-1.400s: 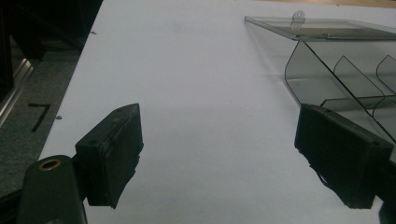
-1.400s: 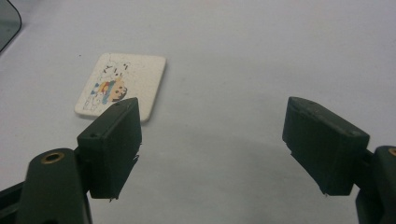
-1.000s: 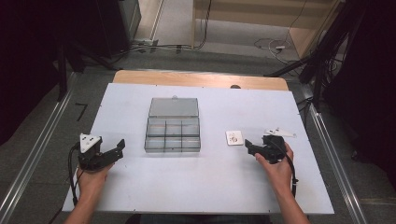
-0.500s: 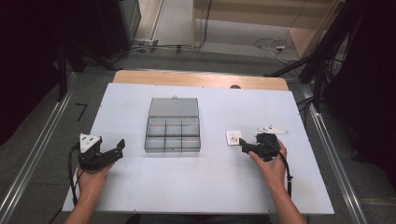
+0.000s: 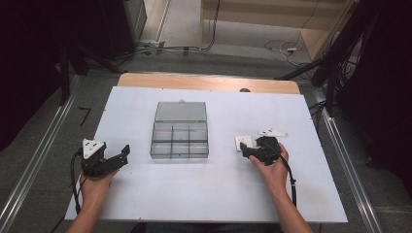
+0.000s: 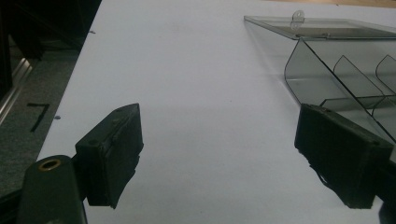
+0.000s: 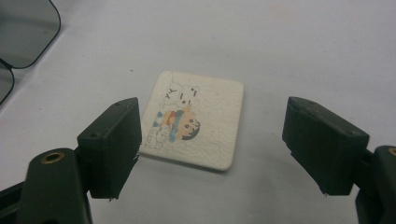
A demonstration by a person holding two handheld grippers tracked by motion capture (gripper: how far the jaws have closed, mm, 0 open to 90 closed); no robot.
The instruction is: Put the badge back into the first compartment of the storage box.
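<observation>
High view: white tabletop (image 5: 204, 194), clear compartment box (image 5: 179, 140) near centre with its lid (image 5: 180, 111) folded back flat at the 12 o'clock side. Left gripper (image 5: 121, 154) sits at roughly 8 o'clock of the box, well apart from it, held in the left hand (image 5: 94, 187). Right gripper (image 5: 244, 151) is at 3 o'clock of the box, held in the right hand (image 5: 272, 167), tips right at a small white square tile (image 5: 243, 141). From up there the tile is just a pale patch, print unreadable. Right gripper view fills that in: tile (image 7: 194, 119) lies flat on the tabletop, rounded corners, colour cartoon of a child with black hair and a striped top plus a white animal figure above; no readable text or brand. Tile sits ahead of and between the jaws, nearer the left-hand jaw, whose pad overlaps the tile edge in frame; contact cannot be confirmed. Right gripper (image 7: 212, 140) released, jaws wide, nothing grasped. Left gripper view: left gripper (image 6: 219, 154) also released, jaws wide over bare tabletop, box corner (image 6: 336, 79) at 1 o'clock showing smoky dividers and the lid latch tab (image 6: 298, 17), detail the high view can't resolve. No labels on the box.
</observation>
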